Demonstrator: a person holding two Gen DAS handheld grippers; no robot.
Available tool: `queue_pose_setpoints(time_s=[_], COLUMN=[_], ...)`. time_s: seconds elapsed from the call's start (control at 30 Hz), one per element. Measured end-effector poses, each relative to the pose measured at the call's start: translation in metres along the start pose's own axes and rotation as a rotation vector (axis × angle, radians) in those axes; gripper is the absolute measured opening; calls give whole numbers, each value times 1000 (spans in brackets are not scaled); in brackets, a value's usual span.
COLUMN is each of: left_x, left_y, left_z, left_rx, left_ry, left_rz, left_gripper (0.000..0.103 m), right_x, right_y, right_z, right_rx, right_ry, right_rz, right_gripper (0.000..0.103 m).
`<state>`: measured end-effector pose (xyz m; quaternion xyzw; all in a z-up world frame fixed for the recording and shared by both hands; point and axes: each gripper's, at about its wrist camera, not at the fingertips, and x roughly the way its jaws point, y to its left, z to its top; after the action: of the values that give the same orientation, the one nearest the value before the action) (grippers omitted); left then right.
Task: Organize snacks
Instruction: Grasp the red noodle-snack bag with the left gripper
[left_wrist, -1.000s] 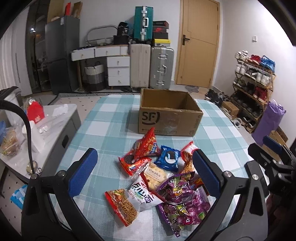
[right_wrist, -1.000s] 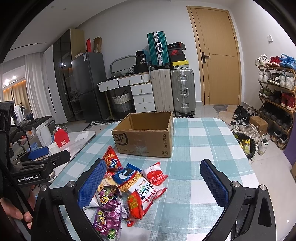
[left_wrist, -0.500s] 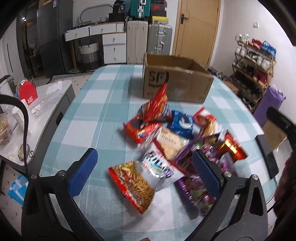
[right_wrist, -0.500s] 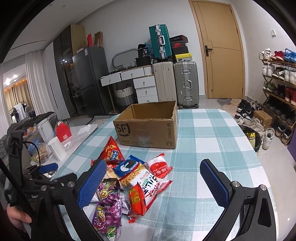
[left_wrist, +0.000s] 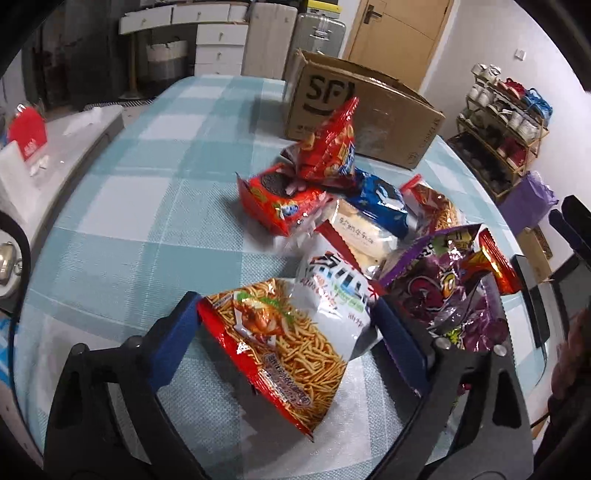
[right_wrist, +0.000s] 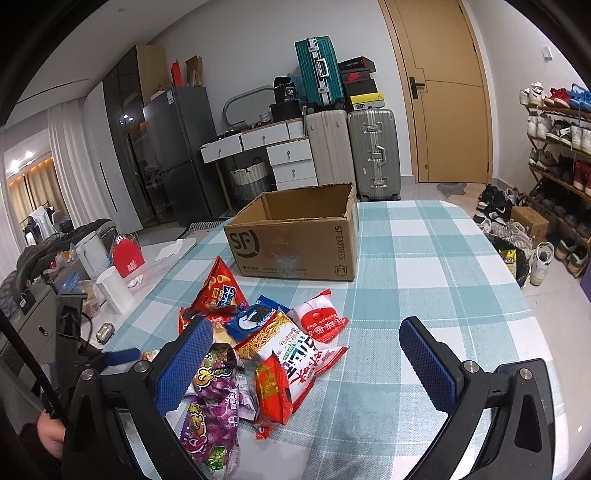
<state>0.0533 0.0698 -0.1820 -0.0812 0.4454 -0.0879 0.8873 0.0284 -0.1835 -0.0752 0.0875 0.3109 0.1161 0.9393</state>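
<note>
Your left gripper (left_wrist: 288, 314) is tipped down low over the snack pile, jaws spread wide, with the noodle snack bag (left_wrist: 284, 332) sitting right between the two blue pads. The left pad looks like it's touching the bag's red edge; the right pad is just beside the white half, and I can't tell if it makes contact. Nothing is pinched yet.

Your right gripper (right_wrist: 306, 354) hangs level above the checked worktop (right_wrist: 424, 266), jaws spread too, nothing between them. Its left pad overlaps the purple candy bag (right_wrist: 214, 410) in the view, but it's only in front of it.

Compared with a second ago, your left one has dropped and pushed forward a lot: back then the whole pile sat well ahead of the pads, now the nearest bag fills the gap. The right one barely shifted, maybe a little closer to the pile.

The snacks are still all in a heap on the worktop: the red triangular chip bag (right_wrist: 219, 291), the blue cookie pack (right_wrist: 251, 319), the rest. The cardboard box (right_wrist: 295, 243) stands open just behind them.
</note>
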Motion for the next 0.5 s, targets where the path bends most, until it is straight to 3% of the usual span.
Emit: queue_pose_setpoints(time_s=[0.23,0.33,0.5], left_x=[12,15,23], left_y=[7,10,19], left_z=[4,3,8], left_rx=[4,-4,-7], left_ry=[-1,5,2], left_rz=[-66,-133,-176], left_gripper=[81,55,50], right_x=[3,4,5], right_y=[1,2,2], right_z=[-2,-3,-4], right_rx=[6,10,8], right_ry=[12,15,19], right_rz=[17,22,22], right_gripper=[103,103,103])
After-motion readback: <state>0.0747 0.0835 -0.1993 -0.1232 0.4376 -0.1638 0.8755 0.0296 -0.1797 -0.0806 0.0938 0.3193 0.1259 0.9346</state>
